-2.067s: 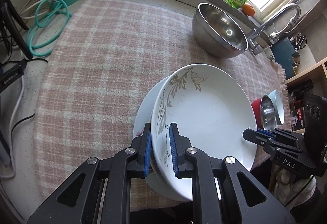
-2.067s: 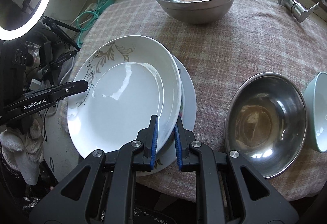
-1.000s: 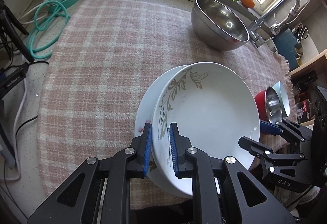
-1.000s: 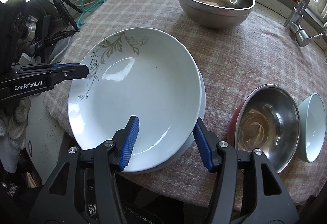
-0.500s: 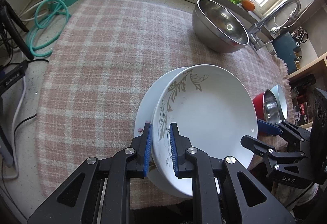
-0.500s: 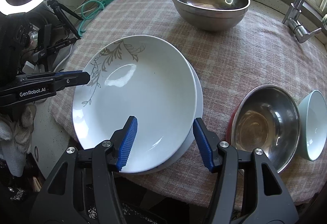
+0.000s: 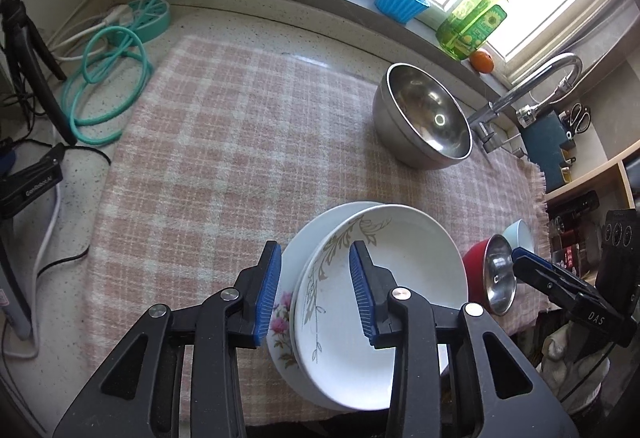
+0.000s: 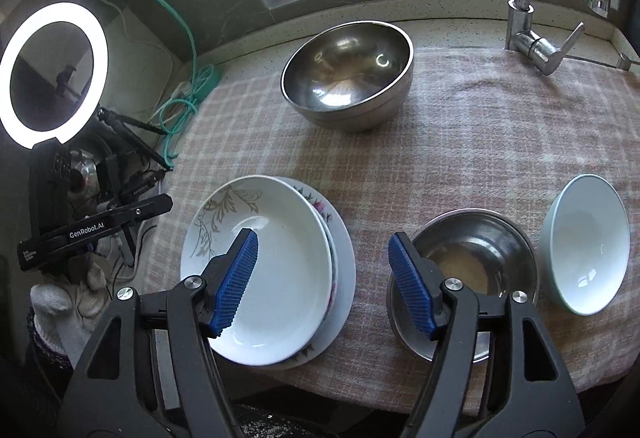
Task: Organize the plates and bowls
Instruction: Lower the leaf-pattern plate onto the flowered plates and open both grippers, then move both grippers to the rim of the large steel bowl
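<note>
Left gripper (image 7: 316, 288), low centre of its view: jaws have just been opening, now spread and clear of the leaf-pattern plate (image 7: 384, 298), whose near-left rim sits below and between the pads, untouched. That plate rests on the flowered plate (image 7: 280, 322), which lies on a wider white plate (image 8: 345, 278); stack at the near edge of the checked cloth (image 7: 224, 166), lower centre.

Right gripper (image 8: 324, 278), low centre of its view: jaws have just been opening wider, nothing between them; one pad hangs over the top plate, the other over the small steel bowl (image 8: 480, 258).

Pale ceramic bowl (image 8: 588, 242) just beside that steel bowl, right edge of frame. Large steel bowl (image 8: 348, 74) well apart, upper centre.

Handling, judged: plates glazed, stiff, breakable and slick; take them at the rim, one pad above and one under. The stack overhangs the cloth edge slightly, so a nudge could tip it. Steel bowls are light, thin-walled, likely to skate; grip over the lip.
</note>
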`<state>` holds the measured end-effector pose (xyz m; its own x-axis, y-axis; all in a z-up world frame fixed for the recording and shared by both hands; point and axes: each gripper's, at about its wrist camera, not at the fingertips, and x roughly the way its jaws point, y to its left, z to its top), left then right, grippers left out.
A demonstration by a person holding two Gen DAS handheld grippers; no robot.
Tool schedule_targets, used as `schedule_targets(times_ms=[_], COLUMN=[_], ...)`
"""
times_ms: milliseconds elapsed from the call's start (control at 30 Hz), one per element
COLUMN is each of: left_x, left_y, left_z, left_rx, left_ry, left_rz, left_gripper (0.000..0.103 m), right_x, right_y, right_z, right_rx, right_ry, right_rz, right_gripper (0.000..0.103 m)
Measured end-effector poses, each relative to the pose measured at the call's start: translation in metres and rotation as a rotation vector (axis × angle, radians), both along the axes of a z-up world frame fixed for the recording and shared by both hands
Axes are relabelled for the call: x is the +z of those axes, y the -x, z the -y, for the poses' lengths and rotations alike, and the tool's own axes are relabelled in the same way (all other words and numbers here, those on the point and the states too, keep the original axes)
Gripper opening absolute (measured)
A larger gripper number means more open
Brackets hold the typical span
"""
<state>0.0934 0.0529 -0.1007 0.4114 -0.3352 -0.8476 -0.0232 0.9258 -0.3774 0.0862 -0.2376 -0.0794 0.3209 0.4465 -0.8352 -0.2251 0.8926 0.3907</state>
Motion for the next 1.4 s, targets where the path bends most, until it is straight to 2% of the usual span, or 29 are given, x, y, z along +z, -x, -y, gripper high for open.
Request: schedule_targets(times_ms=[367,633,733,833,900,1033,1300,1400], left_x=[0.018,0.019,0.012,0.002,-0.004,-0.015,-0.033,-0.038], left_y=[-0.031,-0.072,-0.092,-0.113,-0.125,-0.143,-0.164,-0.166], left_z=[0.006,0.038,0.049,0.058,0.062,0.061,0.067,0.07], left_rx=[-0.001,-0.072,-0.097,-0.101,-0.095,-0.073,-0.09,-0.107], left_ry=[0.034,0.074,0.114,0.132,0.105,0.1,0.103,0.102], left_rz=[0.055,0.058,0.031,-0.001,-0.007,-0.027,-0.066,-0.074], left_gripper=[0.034,0.034,0.042,0.042,0.042,0.042,0.039,0.024], right_x=[0.026,0.003,-0.008,-0.014,-0.017,-0.027,-0.053,-0.058], right_y=[-0.027,-0.062,-0.077,-0.092,-0.102,-0.12,-0.149,-0.154], right_z=[0.046,0.052,0.049,0.043,0.038,0.033,0.023,0.015], right_rx=[-0.193,-0.269,-0.288,-0.284,-0.277,-0.28,-0.276,-0.252], right_ry=[-0.107,-0.181,-0.189,-0.182,-0.165,-0.143,-0.121,-0.09], right_rz=[0.054,-0.013,-0.046,-0.065,-0.07,-0.101,-0.168,-0.169], right_gripper=[0.071,0.071,0.07,0.063,0.061,0.058,0.037,0.03])
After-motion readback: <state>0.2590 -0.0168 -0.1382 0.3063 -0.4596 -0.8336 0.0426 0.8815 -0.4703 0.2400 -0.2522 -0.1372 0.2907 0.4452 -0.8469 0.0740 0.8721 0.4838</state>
